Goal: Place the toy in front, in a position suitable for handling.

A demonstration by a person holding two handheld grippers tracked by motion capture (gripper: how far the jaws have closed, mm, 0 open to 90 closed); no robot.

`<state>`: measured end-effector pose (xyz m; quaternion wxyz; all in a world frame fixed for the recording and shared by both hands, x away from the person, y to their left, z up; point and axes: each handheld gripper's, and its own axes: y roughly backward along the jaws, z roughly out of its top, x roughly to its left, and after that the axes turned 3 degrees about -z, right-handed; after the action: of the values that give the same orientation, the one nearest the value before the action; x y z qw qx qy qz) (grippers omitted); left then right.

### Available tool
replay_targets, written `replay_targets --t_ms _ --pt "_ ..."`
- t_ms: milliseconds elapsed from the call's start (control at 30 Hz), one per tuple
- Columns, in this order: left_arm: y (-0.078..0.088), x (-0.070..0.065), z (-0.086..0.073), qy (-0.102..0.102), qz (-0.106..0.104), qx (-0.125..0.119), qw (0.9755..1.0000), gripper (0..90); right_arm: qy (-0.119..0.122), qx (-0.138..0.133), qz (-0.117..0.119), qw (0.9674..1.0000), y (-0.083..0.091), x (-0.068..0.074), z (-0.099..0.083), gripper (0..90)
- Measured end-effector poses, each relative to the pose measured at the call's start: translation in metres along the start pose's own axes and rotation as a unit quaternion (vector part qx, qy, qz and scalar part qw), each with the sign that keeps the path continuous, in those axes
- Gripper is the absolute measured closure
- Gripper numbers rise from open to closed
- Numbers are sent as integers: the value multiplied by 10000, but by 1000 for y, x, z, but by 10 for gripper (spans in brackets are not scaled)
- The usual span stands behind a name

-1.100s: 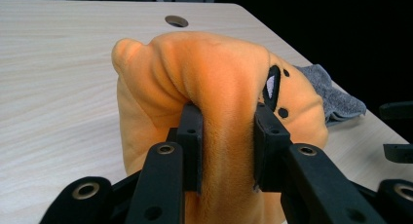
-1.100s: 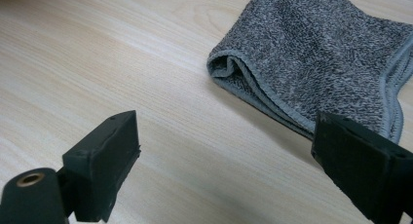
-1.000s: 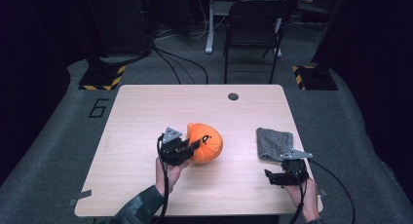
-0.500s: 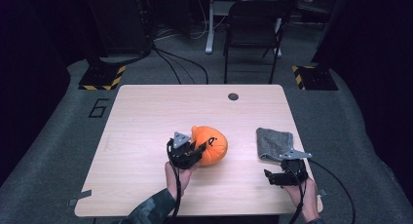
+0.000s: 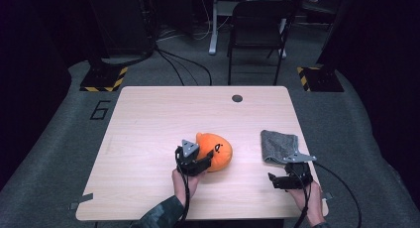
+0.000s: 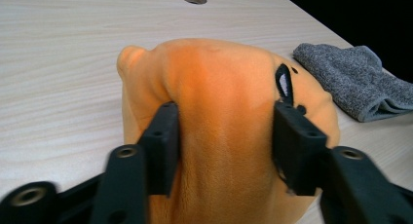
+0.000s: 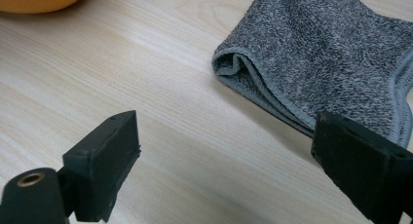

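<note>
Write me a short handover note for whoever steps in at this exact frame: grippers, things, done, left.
Left gripper: jaws on either side of the orange plush toy, which rests on the table; they have just been opening, pads still touching the plush.
Right gripper: open, holding nothing, low over the table just short of the folded grey cloth.
Done: toy set down near the table's middle.
Left: probably draw the left gripper clear; the cloth looks like the next thing to handle.

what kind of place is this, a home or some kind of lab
Probably a lab or studio set up for recording, not a home: a bare wooden table, hazard-striped floor plates, loose cables on grey carpet, and dark surroundings.
</note>
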<state>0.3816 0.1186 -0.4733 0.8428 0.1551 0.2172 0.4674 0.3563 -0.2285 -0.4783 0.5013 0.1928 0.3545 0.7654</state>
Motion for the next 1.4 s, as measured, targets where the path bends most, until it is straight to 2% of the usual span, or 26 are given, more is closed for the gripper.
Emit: replay_targets --t_ms 33,200,267,300,367,400,433,467,500,533,567,600,633,667,733,767,800,867,933,1000,1033,1100,1167,1233,1300,1400 --pt "3 1 2 -129 -44 -24 9999 348 30 5 -1 10000 -1 0 0 97" --pt "17 10 10 -279 -204 -210 9992 234 7 -5 -1 10000 0 0 0 97" --pt "30 25 19 -534 -545 -287 9967 209 5 -26 7 10000 1 -2 0 97" --pt "30 25 19 -534 -545 -287 9967 192 5 -26 7 10000 1 -2 0 97" --pt "35 43 26 -800 -884 -163 9927 178 -26 4 -11 10000 1 -2 0 97" --pt "35 47 27 -814 -872 -136 9928 162 -21 0 -9 10000 1 -2 0 97" --pt "34 53 29 -892 -986 -31 9911 158 8 -25 -25 10000 0 -2 0 98" --pt "32 58 29 -901 -1131 -49 9895 150 -32 -15 -28 10000 0 -1 0 98" --pt "32 58 29 -901 -1131 -49 9895 152 -32 -15 -28 10000 0 -1 0 98" --pt "26 67 29 -741 -1352 107 9880 130 0 18 -19 10000 0 -1 0 98" --pt "26 67 29 -741 -1352 107 9880 108 0 18 -19 10000 0 -1 0 98" --pt "22 73 29 -706 -1544 162 9854 81 -27 28 -13 10000 0 0 1 98" --pt "14 80 29 -729 -1717 404 9816 34 -29 28 -15 10000 0 0 1 98" --pt "14 80 29 -729 -1717 404 9816 0 2 23 -17 10000 0 -1 0 99" --pt "7 83 29 -825 -1922 532 9764 0 -1 28 -19 10000 0 -2 0 99" --pt "7 83 29 -825 -1922 532 9764 0 -1 28 -19 10000 0 -2 0 99" --pt "4 81 31 -942 -2035 581 9728 0 -10 42 -16 10000 -1 -2 0 99" --pt "2 78 31 -1044 -1954 645 9730 0 -12 25 -17 10000 -1 -2 0 99" --pt "-2 75 32 -1186 -1966 726 9706 0 -24 23 -16 10000 -1 -2 0 99" --pt "-6 72 31 -1272 -1878 798 9707 39 -27 30 -7 10000 -1 -1 0 99" --pt "-10 71 30 -1318 -1951 850 9682 135 -31 28 -9 10000 -1 -1 0 99" --pt "-13 70 30 -1374 -1997 881 9662 155 11 24 -20 10000 0 -2 1 99" --pt "-15 69 29 -1346 -2070 903 9648 244 14 46 -13 10000 0 -2 1 99" --pt "-16 68 27 -1477 -2156 970 9604 271 10 25 -11 10000 -1 -3 0 100" --pt "-17 68 26 -1507 -2156 972 9599 330 32 2 -4 10000 -2 -3 0 100" --pt "-19 66 21 -1538 -2074 955 9613 447 8 63 9 10000 -1 -1 0 101"
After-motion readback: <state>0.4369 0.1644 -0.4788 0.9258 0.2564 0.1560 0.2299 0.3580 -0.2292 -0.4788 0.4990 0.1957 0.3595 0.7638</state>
